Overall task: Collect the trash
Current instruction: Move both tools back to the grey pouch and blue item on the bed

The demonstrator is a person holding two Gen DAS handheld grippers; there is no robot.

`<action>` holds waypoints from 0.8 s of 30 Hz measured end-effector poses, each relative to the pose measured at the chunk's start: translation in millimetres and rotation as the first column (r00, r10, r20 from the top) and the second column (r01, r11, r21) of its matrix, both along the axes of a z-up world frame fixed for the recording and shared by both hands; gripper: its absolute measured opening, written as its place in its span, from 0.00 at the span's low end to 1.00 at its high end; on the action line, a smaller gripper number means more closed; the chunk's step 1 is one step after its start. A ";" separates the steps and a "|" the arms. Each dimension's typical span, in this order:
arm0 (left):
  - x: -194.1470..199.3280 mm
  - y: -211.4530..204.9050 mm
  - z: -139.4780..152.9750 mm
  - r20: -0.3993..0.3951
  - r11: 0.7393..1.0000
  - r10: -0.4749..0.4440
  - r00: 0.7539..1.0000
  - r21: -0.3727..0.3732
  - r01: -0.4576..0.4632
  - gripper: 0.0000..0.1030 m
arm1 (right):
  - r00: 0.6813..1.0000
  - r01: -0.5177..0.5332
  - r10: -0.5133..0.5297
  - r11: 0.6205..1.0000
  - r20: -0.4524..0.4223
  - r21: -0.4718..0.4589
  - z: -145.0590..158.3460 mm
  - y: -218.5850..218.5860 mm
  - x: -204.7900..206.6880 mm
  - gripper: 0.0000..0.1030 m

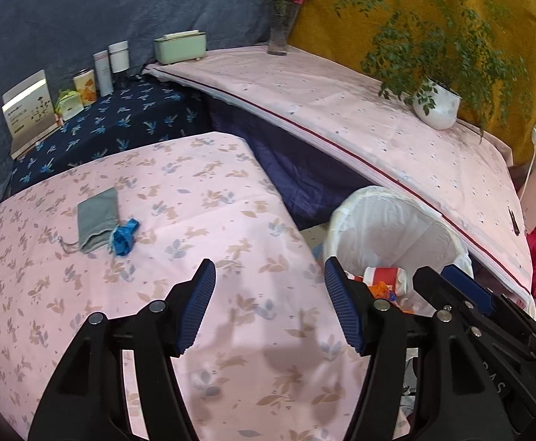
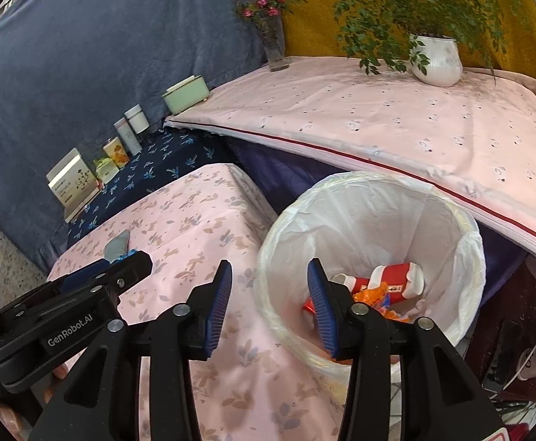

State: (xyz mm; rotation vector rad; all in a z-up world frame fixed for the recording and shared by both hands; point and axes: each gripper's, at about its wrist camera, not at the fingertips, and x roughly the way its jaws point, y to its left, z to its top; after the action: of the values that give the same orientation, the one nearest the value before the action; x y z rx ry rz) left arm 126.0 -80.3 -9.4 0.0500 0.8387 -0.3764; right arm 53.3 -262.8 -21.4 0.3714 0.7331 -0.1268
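A bin with a white liner (image 2: 370,191) stands on the floor beside the pink floral table (image 2: 201,220). Inside lie a red-and-white carton (image 2: 396,279) and an orange wrapper (image 2: 372,292). A crumpled blue scrap (image 1: 123,237) rests on the table against a grey pouch (image 1: 97,218). My left gripper (image 1: 269,262) is open and empty above the table's right edge, well short of the scrap. My right gripper (image 2: 269,264) is open and empty, straddling the bin's left rim. In the left wrist view the bin (image 1: 396,228) sits just right of my fingers.
A higher surface under a pink cloth (image 1: 378,128) overhangs the bin and carries a potted plant (image 1: 436,104) and a flower vase (image 1: 280,29). On a dark blue patterned ledge (image 1: 128,125) behind the table stand a green box (image 1: 179,47), several tins and a booklet (image 1: 29,110).
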 end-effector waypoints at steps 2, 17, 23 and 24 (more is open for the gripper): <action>2.6 11.9 -1.0 0.000 1.000 0.023 1.000 0.000 -0.023 0.59 | 1.000 -0.016 0.016 1.000 -0.004 -0.015 0.9 10.6 4.4 0.44; 24.8 117.8 -13.1 0.017 0.973 0.228 0.973 0.032 -0.229 0.63 | 0.984 -0.173 0.170 0.982 -0.051 -0.076 -3.2 106.4 41.9 0.58; 37.8 164.3 -26.5 -0.010 0.948 0.315 0.949 0.048 -0.314 0.63 | 0.971 -0.231 0.225 0.970 -0.087 -0.072 -15.5 145.9 65.8 0.58; 40.6 171.0 -29.3 -0.016 0.944 0.328 0.945 0.050 -0.327 0.63 | 0.968 -0.241 0.234 0.968 -0.092 -0.070 -17.9 152.8 70.5 0.58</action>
State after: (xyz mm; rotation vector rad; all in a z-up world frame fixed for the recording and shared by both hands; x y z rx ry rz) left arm 166.6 90.7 -38.6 -0.0508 0.8631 -0.0436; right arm 123.9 -110.0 -39.3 0.1992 0.8467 0.0553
